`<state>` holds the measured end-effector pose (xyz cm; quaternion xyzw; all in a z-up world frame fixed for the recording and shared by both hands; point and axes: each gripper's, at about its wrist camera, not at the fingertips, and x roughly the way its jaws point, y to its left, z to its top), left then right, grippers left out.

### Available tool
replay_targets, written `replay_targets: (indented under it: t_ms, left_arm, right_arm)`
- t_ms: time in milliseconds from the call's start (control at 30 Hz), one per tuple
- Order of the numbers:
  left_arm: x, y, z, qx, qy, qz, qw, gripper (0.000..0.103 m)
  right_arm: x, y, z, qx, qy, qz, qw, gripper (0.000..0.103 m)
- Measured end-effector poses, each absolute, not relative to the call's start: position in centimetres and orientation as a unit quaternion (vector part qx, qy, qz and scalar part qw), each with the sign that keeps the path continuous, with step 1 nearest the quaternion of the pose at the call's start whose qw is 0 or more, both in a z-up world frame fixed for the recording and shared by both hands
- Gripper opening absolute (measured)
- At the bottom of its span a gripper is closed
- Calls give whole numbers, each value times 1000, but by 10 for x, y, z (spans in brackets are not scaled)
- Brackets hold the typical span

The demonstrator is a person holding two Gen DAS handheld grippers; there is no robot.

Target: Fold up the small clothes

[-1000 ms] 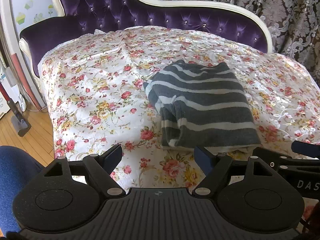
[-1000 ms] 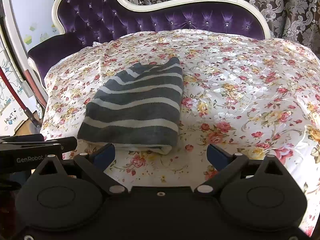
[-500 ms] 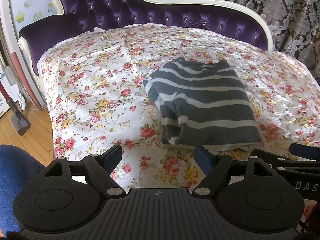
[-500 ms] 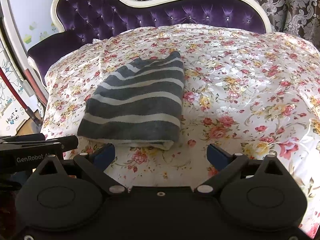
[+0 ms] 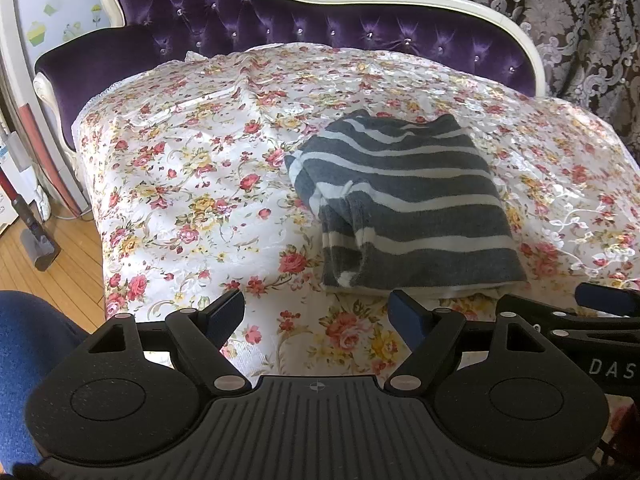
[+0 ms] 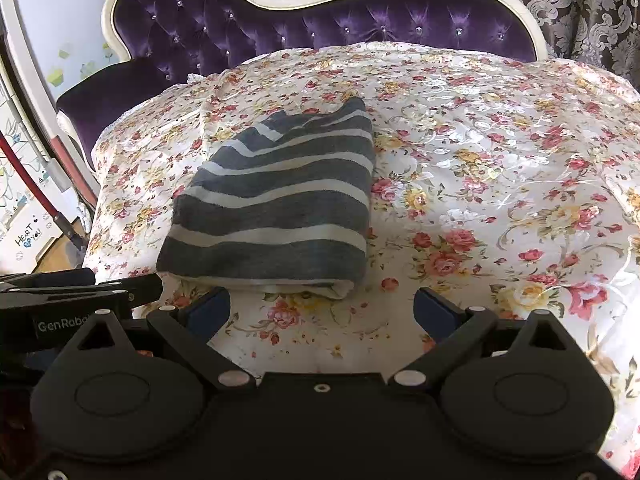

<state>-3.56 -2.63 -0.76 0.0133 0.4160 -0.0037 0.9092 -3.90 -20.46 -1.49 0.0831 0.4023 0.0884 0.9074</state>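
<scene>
Sweater [image 5: 404,204] folded, lying on the flowered bed [image 5: 192,184], just beyond both tongs.
Left tongs [image 5: 318,314] and right tongs [image 6: 322,308] are spread, empty; a careless nudge could undo its loose side layers.

My grey, white-striped garment [image 5: 404,204] lies folded into a flat rectangle, middle right of frame, on the floral bed cover [image 5: 192,184].

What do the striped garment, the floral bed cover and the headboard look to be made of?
Striped garment: soft knit, probably cotton or wool blend; matte, fuzzy surface, thick rounded fold edge. Floral bed cover: smooth woven fabric, possibly satin or polyester; it glints in the light. Headboard: purple velvet-like upholstery, button-tufted with shiny studs, in a glossy cream frame, likely painted wood.
</scene>
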Motion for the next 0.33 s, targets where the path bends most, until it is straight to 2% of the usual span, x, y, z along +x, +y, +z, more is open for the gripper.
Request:
replay_targets:
  t_ms: [333]
  left_arm:
    - [-35, -27, -8, 13, 416, -4, 909, 78]
  right_arm:
    - [-37, -203, -16, 84, 407, 90, 905, 98]
